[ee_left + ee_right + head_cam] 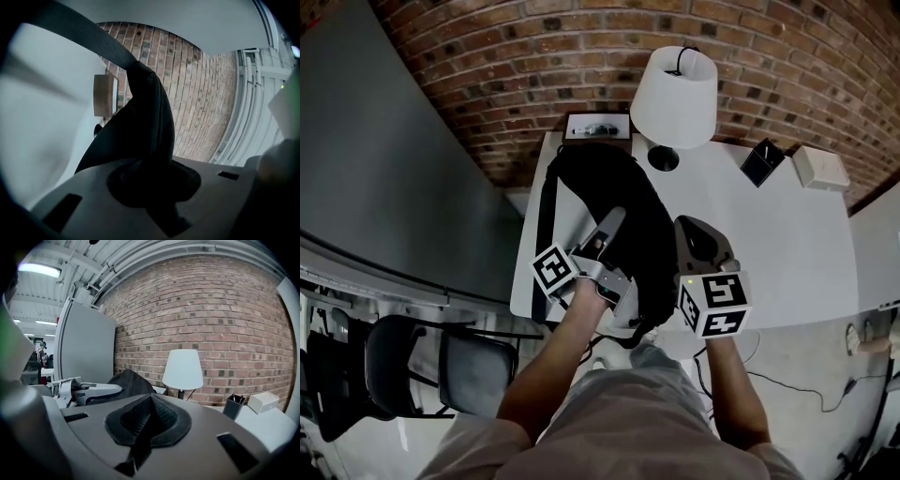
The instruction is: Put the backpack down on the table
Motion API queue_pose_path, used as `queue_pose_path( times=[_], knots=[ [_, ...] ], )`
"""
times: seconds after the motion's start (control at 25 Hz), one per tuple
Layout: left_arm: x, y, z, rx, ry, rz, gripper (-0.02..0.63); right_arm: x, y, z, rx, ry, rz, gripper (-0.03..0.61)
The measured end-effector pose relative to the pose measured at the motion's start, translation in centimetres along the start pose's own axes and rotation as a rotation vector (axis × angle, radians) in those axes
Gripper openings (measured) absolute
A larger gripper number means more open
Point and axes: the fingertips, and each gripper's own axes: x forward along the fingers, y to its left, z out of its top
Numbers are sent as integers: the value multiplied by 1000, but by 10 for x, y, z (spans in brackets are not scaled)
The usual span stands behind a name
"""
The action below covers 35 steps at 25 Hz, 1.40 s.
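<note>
- I am looking steeply down from the head camera at a white desk (787, 244) pushed against a brick wall (534, 66).
- The black backpack (592, 178) lies along the desk's left side, running from near the far edge to the near edge.
- My left tongs (615, 217) pinch a fold of the backpack's black fabric. In the left gripper view the cloth fills the gap between the jaws, and a dark strap (93, 40) runs up to the left.
- I cannot tell whether the backpack's full weight rests on the desk.
- My right tongs (694, 228) sit just right of the backpack, pressed together with nothing between them.
- A lamp (675, 94) with a white shade stands at the far edge.
- A picture frame (598, 127) is at the far left corner.
- A black pen holder (761, 161) and a white box (820, 167) sit toward the far right corner.
- A dark chair (441, 361) stands on the floor to the left of the desk.
</note>
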Motion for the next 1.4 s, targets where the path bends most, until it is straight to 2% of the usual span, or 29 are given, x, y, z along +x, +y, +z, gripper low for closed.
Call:
queue_pose_path(
  times=[0.88, 1.4],
  knots=[
    [48, 72, 25, -27, -106, 45, 63, 71, -38, -24, 16, 48, 109, 2],
    [42, 85, 40, 12, -86, 88, 63, 89, -24, -29, 24, 52, 134, 2]
  ],
)
